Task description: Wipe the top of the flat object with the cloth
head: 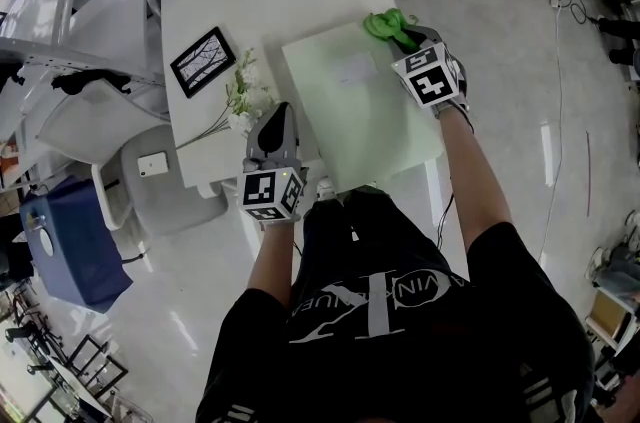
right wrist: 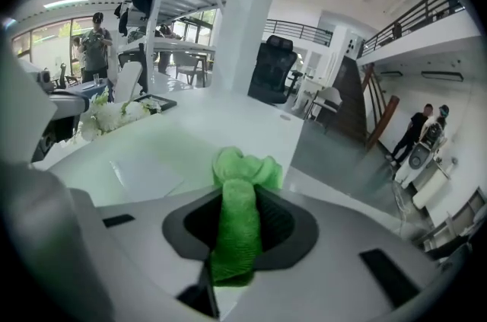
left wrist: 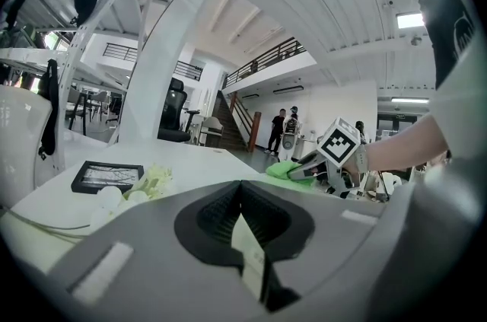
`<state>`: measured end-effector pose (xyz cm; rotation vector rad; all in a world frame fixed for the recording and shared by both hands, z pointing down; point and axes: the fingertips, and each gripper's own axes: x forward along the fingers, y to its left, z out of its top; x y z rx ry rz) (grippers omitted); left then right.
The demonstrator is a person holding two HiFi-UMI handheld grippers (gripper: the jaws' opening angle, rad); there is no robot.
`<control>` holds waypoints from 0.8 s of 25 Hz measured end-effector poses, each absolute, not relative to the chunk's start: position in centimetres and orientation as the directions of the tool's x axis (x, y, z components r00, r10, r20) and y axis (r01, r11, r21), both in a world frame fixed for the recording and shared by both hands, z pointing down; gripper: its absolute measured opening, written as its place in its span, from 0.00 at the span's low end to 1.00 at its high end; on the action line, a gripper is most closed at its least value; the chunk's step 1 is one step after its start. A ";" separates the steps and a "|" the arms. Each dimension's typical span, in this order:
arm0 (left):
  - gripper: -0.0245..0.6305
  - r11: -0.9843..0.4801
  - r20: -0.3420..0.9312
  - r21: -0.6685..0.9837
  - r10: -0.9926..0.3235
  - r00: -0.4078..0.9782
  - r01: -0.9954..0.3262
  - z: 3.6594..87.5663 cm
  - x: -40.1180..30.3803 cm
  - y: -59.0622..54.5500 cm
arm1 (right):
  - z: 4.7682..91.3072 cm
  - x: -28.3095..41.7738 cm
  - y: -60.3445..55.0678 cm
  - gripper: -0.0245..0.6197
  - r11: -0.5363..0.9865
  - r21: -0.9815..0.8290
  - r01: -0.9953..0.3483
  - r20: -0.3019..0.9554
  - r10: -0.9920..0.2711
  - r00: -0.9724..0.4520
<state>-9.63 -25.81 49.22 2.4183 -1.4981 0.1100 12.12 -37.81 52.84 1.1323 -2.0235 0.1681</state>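
- Two grippers we logged: right gripper (head: pixel 405 39) reached forward, jaws clamped on green cloth (head: pixel 385 24) at far right corner of flat object (head: pixel 350 111).
- Our left gripper (head: pixel 272 123) sat just beside its left edge, jaws closed together.

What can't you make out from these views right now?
- Whether the cloth touches the flat object: head view, the right hand-held gripper covers it.
- What the pale strip in the shut left hand-held gripper is: left gripper view, too close.
- What the picture frame shows: too small in every view.
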 end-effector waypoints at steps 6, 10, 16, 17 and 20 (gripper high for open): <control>0.05 -0.402 0.223 0.198 -0.869 0.441 -0.894 49.2 -10.2 -25.1 | 49.4 14.0 -37.8 0.16 0.466 0.388 -0.795 0.567 -0.801 -0.193; 0.05 -0.403 0.246 0.191 -0.863 0.441 -0.895 50.0 -10.2 -24.6 | 48.2 11.2 -35.7 0.16 0.525 0.332 -0.784 0.549 -0.783 -0.292; 0.05 -0.447 0.261 0.209 -0.832 0.490 -0.870 51.0 -8.6 -22.7 | 48.6 4.5 -31.2 0.16 0.674 0.282 -0.683 0.569 -0.690 -0.446; 0.05 -0.451 0.265 0.216 -0.827 0.496 -0.866 51.2 -8.4 -22.4 | 48.8 3.4 -30.4 0.16 0.699 0.281 -0.658 0.574 -0.672 -0.468; 0.05 -0.464 0.271 0.234 -0.813 0.516 -0.854 51.7 -8.0 -21.4 | 49.5 0.5 -28.5 0.16 0.758 0.276 -0.591 0.588 -0.620 -0.519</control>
